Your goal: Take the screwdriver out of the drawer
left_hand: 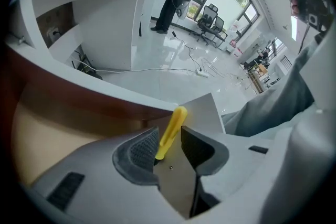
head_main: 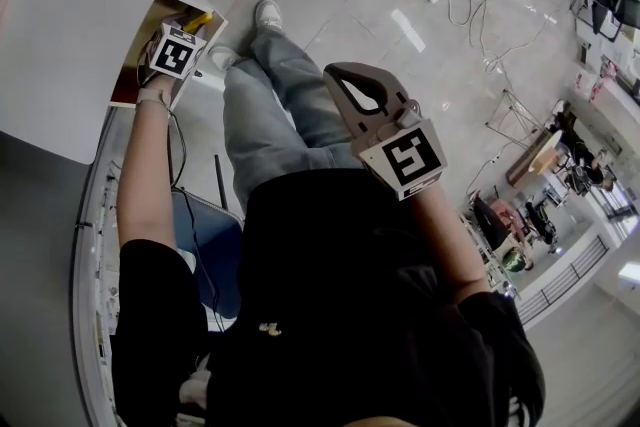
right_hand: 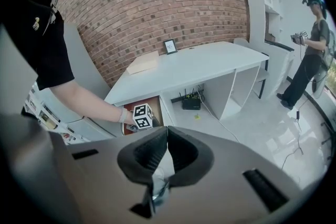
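**A:** In the head view, how are the arms held?

**B:** The left arm stretches down and away. Its left hand-held gripper (head_main: 183,40) is dipped into the open brown wooden drawer (head_main: 135,75), which is pulled out from under the white desk (head_main: 70,15). The right forearm is bent up in front of the body and carries the right hand-held gripper (head_main: 350,85) above the legs, well apart from the drawer.

**A:** And inside the drawer?

**B:** The yellow-handled screwdriver (head_main: 197,19) is there, its handle showing just past the left gripper's marker cube.

**A:** What does the left gripper view show?

**B:** The left hand-held gripper (left_hand: 168,152) points steeply down with its jaws spread. The yellow-handled screwdriver (left_hand: 170,131) stands tilted between them, close against one pad with a gap to the other, so it is not pinched. The drawer's brown wall (left_hand: 79,92) and pale tan floor lie around it.

**A:** And the right gripper view?

**B:** The right hand-held gripper (right_hand: 167,128) has its pads pressed together at the tips with nothing between them. Beyond them, the left arm reaches into the drawer (right_hand: 153,105) below the white desk (right_hand: 210,63).
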Demonstrator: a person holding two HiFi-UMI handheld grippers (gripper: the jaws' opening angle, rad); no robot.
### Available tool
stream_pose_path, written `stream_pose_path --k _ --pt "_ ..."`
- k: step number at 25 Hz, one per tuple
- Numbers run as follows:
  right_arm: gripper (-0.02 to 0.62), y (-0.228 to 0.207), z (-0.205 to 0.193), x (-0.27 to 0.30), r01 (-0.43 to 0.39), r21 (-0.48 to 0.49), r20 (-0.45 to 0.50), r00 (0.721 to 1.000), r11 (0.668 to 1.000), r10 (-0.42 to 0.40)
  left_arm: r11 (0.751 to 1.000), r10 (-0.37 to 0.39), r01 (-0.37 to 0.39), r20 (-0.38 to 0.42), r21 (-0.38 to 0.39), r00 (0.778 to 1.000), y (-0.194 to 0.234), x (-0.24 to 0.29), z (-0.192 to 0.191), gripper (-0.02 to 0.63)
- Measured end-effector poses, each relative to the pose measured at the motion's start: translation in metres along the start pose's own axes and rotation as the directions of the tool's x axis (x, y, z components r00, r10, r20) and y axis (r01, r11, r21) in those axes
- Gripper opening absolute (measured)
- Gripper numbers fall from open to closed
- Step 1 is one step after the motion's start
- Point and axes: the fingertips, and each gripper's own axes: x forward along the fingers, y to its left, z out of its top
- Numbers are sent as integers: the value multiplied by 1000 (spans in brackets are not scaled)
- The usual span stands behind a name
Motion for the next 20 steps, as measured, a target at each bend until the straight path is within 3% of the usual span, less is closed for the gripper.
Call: stream_pose_path --k 12,20 --pt "11 3 -4 4 3 23 1 1000 1000 -4 985 -104 113 -69 130 992 -4 7 -3 100" --pt "11 1 -2 2 4 18 4 1000 1000 -4 972 -45 66 -95 225 994 -7 8 -2 80"
